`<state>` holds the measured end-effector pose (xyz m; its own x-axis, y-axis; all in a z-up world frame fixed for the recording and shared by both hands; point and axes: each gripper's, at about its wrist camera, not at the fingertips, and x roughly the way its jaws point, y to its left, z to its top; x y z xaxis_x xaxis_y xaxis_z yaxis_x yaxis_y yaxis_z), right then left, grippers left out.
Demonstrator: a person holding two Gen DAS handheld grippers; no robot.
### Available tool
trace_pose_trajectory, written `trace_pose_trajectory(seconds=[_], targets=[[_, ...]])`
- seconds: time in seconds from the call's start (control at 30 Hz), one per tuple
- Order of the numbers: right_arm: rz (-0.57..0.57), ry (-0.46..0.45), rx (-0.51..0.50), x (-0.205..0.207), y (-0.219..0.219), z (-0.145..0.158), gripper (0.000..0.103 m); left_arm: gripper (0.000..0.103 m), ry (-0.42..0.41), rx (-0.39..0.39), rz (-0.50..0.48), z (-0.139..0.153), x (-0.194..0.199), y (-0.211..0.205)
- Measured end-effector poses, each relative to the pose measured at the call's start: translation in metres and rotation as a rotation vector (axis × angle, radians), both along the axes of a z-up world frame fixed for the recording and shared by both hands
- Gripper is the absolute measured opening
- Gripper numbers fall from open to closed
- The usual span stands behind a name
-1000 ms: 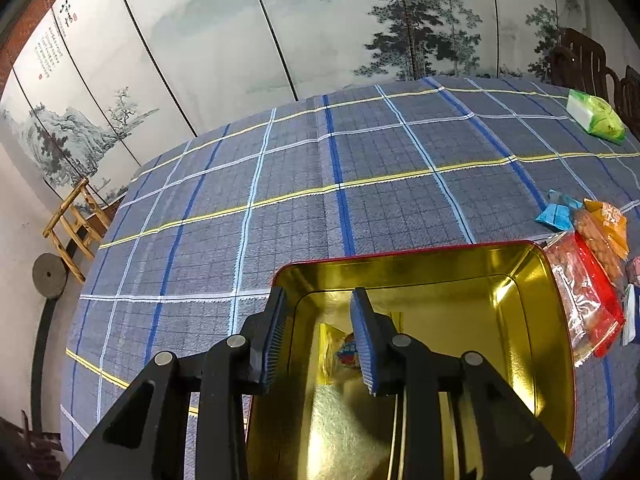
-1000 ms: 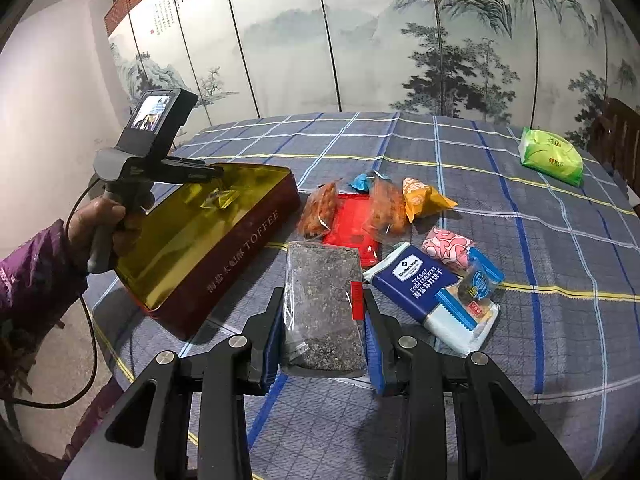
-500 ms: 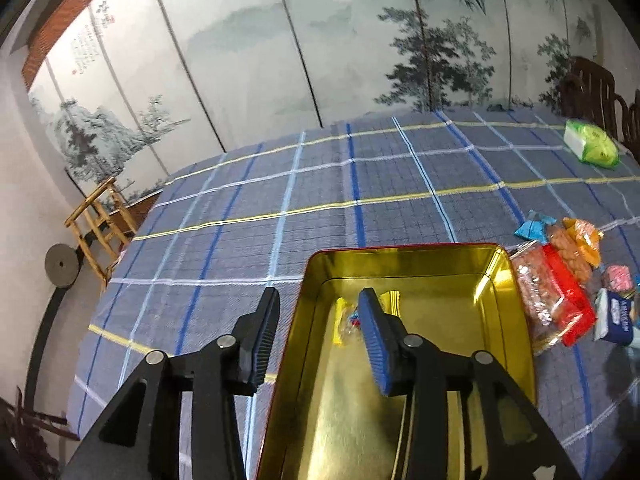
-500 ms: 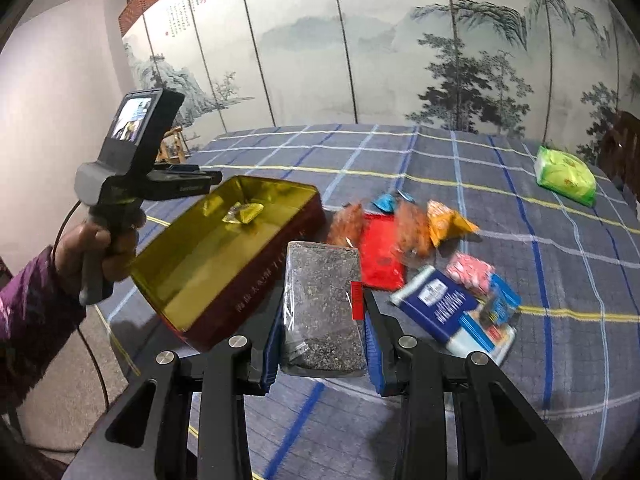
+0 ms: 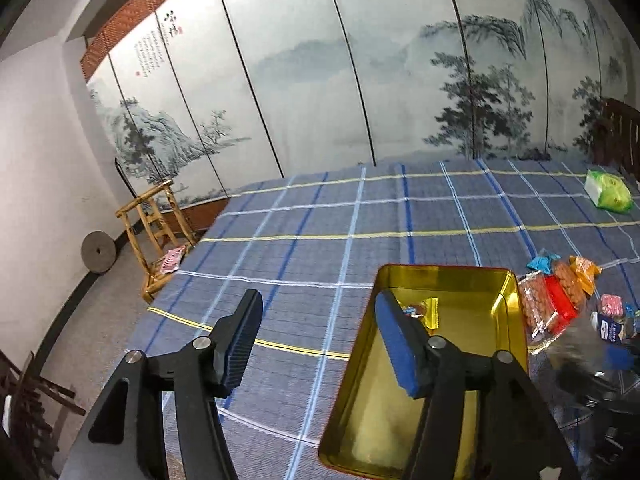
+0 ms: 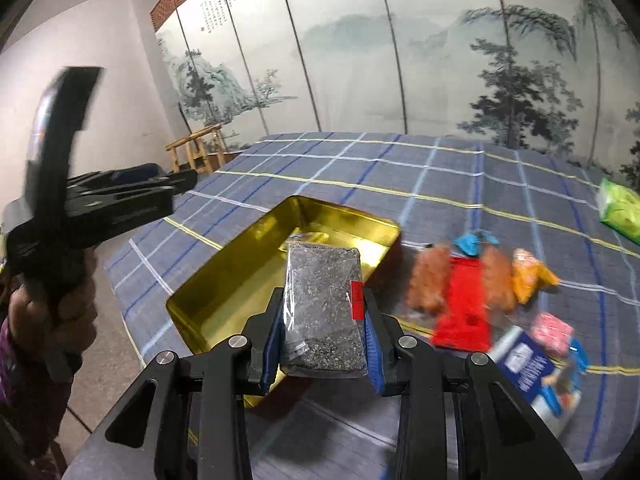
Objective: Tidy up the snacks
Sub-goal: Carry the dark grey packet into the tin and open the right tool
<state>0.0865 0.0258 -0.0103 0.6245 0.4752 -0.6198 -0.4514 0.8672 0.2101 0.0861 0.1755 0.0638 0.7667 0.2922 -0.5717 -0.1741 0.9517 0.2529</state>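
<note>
Right claw (image 6: 324,342) clamped on dark seed-bar pack (image 6: 323,308) over gold toffee tin (image 6: 248,280); left claw (image 5: 320,340), jaws just opening, empty, tin under its right finger.

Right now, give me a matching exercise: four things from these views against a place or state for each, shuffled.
Things:
1. dark granular packet
2. green packet
3. gold tin
4. left gripper

Places or states:
A. far corner of the checked cloth
B. open, nothing between the jaws
C. clamped in the right gripper
D. holds small wrapped sweets

Pairs: 1-C, 2-A, 3-D, 4-B
</note>
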Motion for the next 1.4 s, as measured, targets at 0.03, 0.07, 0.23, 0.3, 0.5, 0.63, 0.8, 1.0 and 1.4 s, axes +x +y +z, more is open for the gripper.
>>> trace_pose_trajectory(seconds=[0.03, 0.07, 0.23, 0.3, 0.5, 0.63, 0.8, 1.0, 1.4], targets=[[0.005, 0.008, 0.005, 0.004, 0.004, -0.002, 0.036, 0.057, -0.004, -0.001, 0.0, 0.003, -0.002, 0.002], [0.009, 0.016, 0.009, 0.007, 0.008, -0.003, 0.036, 0.057, -0.005, -0.003, 0.0, 0.005, -0.003, 0.003], [0.033, 0.043, 0.02, 0.02, 0.03, -0.009, 0.036, 0.057, -0.011, -0.025, -0.005, 0.01, -0.007, 0.009], [0.038, 0.053, 0.02, 0.024, 0.037, -0.011, 0.036, 0.057, -0.007, -0.033, -0.009, 0.01, -0.007, 0.008], [0.042, 0.117, 0.029, 0.038, 0.057, -0.023, 0.036, 0.058, 0.016, -0.05, -0.03, 0.005, -0.005, 0.006], [0.052, 0.149, 0.03, 0.042, 0.068, -0.031, 0.036, 0.058, 0.026, -0.052, -0.035, 0.001, -0.003, 0.006], [0.067, 0.175, 0.028, 0.047, 0.084, -0.038, 0.036, 0.058, 0.031, -0.057, -0.034, -0.002, -0.002, 0.007], [0.082, 0.195, 0.026, 0.053, 0.099, -0.045, 0.036, 0.058, 0.038, -0.059, -0.032, -0.007, 0.0, 0.01], [0.082, 0.214, 0.02, 0.062, 0.115, -0.052, 0.036, 0.058, 0.051, -0.065, -0.03, -0.013, 0.002, 0.015]])
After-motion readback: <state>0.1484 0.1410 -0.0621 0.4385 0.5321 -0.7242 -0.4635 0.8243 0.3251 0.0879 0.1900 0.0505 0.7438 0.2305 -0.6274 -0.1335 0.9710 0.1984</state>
